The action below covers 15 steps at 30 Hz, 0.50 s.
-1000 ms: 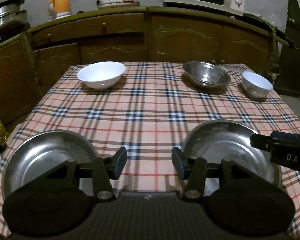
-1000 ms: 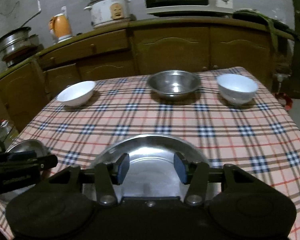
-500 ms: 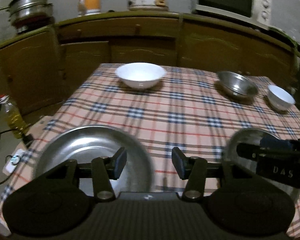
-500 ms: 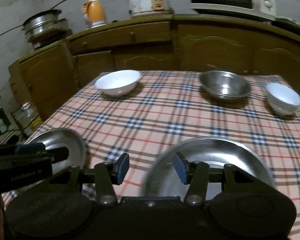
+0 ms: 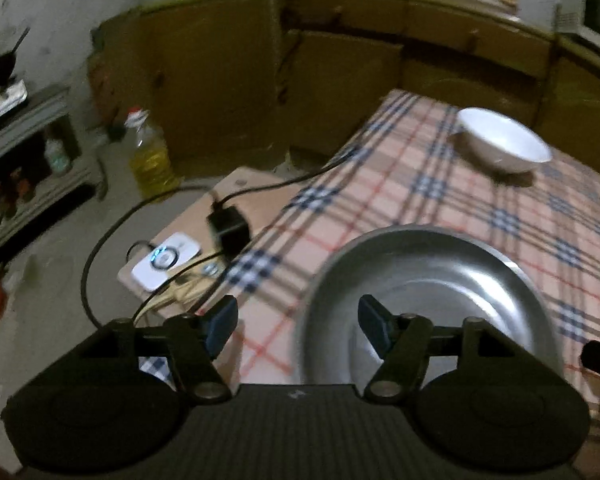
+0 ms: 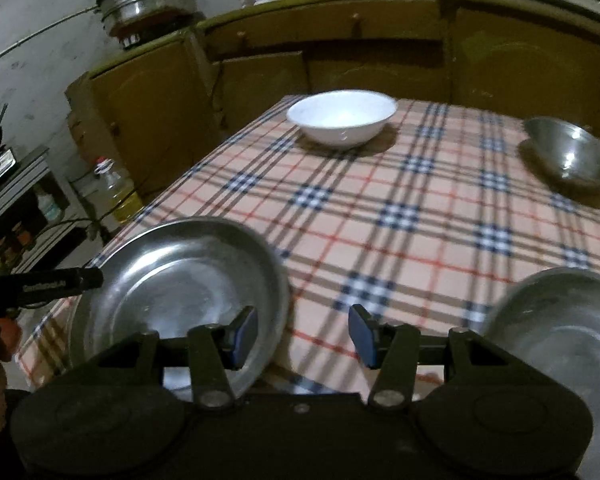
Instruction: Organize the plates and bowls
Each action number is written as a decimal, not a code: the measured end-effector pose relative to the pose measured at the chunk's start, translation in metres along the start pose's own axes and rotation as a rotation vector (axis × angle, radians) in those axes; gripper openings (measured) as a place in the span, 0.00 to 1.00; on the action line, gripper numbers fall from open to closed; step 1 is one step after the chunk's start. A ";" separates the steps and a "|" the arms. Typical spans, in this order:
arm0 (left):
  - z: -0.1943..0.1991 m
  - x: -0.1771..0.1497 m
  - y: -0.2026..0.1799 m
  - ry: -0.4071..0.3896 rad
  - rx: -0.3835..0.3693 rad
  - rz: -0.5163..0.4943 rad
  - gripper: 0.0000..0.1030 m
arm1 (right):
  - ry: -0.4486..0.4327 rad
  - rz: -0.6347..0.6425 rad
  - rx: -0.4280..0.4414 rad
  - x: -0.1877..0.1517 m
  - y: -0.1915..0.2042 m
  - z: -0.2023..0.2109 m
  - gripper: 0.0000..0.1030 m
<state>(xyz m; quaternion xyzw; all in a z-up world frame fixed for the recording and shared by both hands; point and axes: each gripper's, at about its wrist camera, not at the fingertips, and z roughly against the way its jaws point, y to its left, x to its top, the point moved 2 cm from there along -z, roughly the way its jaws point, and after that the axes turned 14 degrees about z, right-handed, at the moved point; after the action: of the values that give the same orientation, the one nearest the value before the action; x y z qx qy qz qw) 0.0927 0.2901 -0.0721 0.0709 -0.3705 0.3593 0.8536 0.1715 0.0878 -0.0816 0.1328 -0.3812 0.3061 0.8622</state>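
With both sets of jaws empty, the left gripper (image 5: 296,326), its jaws just widened, straddles the near-left rim of the shallow round steel plate (image 5: 424,292) at the checked tablecloth's (image 6: 380,208) near corner. The right gripper (image 6: 302,334) hangs open beside it. The plate likely gets picked up first; the jaws should close on that rim.

Two plates (image 6: 172,280) (image 6: 560,320) near table (image 6: 400,216) edge, bowls (image 6: 342,118) (image 6: 572,152) behind them

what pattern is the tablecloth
Plaid: pink-beige with navy, brown and red stripes on the tablecloth; clearest in the right wrist view.
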 end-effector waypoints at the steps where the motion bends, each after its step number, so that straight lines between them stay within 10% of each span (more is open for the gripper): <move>1: -0.006 0.001 0.002 0.015 0.007 0.005 0.66 | 0.009 -0.004 0.011 0.001 0.002 -0.005 0.60; 8: -0.017 -0.004 0.005 0.061 -0.023 -0.008 0.48 | 0.065 -0.006 0.064 0.002 0.015 -0.035 0.58; 15: -0.009 -0.009 0.003 0.034 -0.096 -0.009 0.19 | 0.074 -0.011 0.036 -0.001 0.011 -0.034 0.17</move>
<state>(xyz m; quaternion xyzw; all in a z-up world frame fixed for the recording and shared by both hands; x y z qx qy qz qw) 0.0920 0.2909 -0.0854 0.0253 -0.3726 0.3384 0.8637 0.1835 0.1121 -0.1054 0.1391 -0.3427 0.3128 0.8749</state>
